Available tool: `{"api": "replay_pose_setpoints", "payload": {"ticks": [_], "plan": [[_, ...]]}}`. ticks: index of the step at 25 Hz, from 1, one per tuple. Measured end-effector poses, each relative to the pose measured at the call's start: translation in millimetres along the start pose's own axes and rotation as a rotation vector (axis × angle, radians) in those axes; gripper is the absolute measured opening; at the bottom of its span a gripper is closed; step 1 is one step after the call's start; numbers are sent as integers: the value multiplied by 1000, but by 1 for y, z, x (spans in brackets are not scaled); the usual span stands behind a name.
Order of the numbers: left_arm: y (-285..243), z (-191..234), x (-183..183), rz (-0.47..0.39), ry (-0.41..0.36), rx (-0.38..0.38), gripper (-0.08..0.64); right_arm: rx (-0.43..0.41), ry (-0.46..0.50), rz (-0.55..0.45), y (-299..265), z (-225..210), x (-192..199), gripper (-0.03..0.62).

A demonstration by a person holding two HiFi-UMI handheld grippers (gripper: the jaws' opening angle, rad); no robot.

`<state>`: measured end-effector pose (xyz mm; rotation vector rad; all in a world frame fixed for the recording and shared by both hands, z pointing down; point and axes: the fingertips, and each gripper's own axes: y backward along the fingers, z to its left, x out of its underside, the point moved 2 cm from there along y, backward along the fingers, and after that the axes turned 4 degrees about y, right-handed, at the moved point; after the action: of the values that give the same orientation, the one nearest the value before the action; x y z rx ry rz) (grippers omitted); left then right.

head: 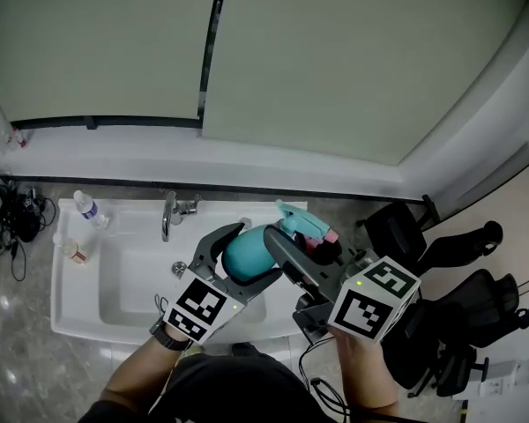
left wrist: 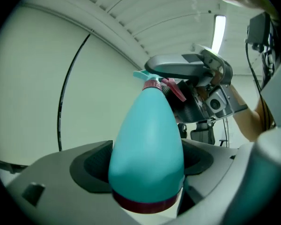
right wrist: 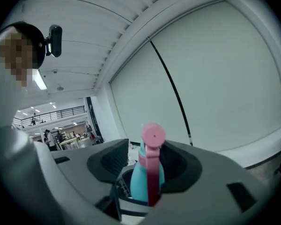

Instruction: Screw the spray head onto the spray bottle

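Left gripper view has your left gripper (left wrist: 147, 168) clamped on the bottle (left wrist: 147, 139). Both pads press its teal body just above the dark red base band, and the neck points away from the camera.

Right gripper view puts the spray head (right wrist: 152, 139) between the jaws of your right gripper (right wrist: 145, 165). The jaws stand partly apart, with a gap showing between the head and the pad at that view's left, so nothing is gripped there. The pink nozzle faces the camera, with the teal body behind it. The head sits on the bottle's neck; how far it is screwed down cannot be told.

Head view shows you holding both grippers over the front of the sink (head: 66, 276). Your left gripper reaches in from the lower left and your right from the lower right, and they meet at the bottle.

Beyond them the faucet (head: 167, 217) stands at the back of the basin. A water bottle (head: 90, 210) is on the rim's back left corner, with a small jar (head: 75, 252) just in front of it. Black chairs (head: 458, 311) are off to the right. Farthest off is a pale wall panel (head: 353, 60) with a dark seam.
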<state>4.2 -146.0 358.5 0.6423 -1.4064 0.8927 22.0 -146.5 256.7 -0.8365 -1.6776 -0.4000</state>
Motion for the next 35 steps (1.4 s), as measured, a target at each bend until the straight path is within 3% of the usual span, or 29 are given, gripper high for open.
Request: {"api": "replay_pose_setpoints", "payload": {"ticks": [6, 9, 13, 14, 16, 19, 22, 26, 27, 30, 32, 35], "plan": [[13, -17, -14, -77, 148, 276, 417, -226, 82, -39, 42, 23, -18, 212], [25, -36, -24, -100, 175, 465, 418, -463, 100, -122, 79, 26, -32, 212], [49, -77, -34, -106, 222, 807, 419, -763, 136, -246, 106, 24, -43, 212], [56, -88, -34, -103, 238, 897, 419, -825, 161, -238, 103, 29, -40, 214], [66, -108, -34, -83, 260, 1052, 419, -959, 215, -190, 93, 47, -32, 281], [73, -131, -32, -51, 281, 1200, 419, -1163, 313, -121, 84, 83, -23, 331], [74, -141, -27, -27, 293, 1247, 419, -1287, 417, -67, 84, 114, -13, 331], [73, -140, -22, -17, 309, 1237, 419, -1328, 465, -43, 86, 134, -3, 328], [74, -139, -21, -17, 314, 1235, 419, -1328, 460, -46, 87, 135, -3, 313], [73, -134, -22, -26, 323, 1219, 419, -1299, 446, -46, 84, 134, -5, 153], [71, -130, -23, -31, 302, 1181, 419, -1255, 438, -39, 79, 132, -6, 111], [66, -120, -21, -35, 258, 1093, 419, -1160, 442, -33, 69, 128, -8, 101]]}}
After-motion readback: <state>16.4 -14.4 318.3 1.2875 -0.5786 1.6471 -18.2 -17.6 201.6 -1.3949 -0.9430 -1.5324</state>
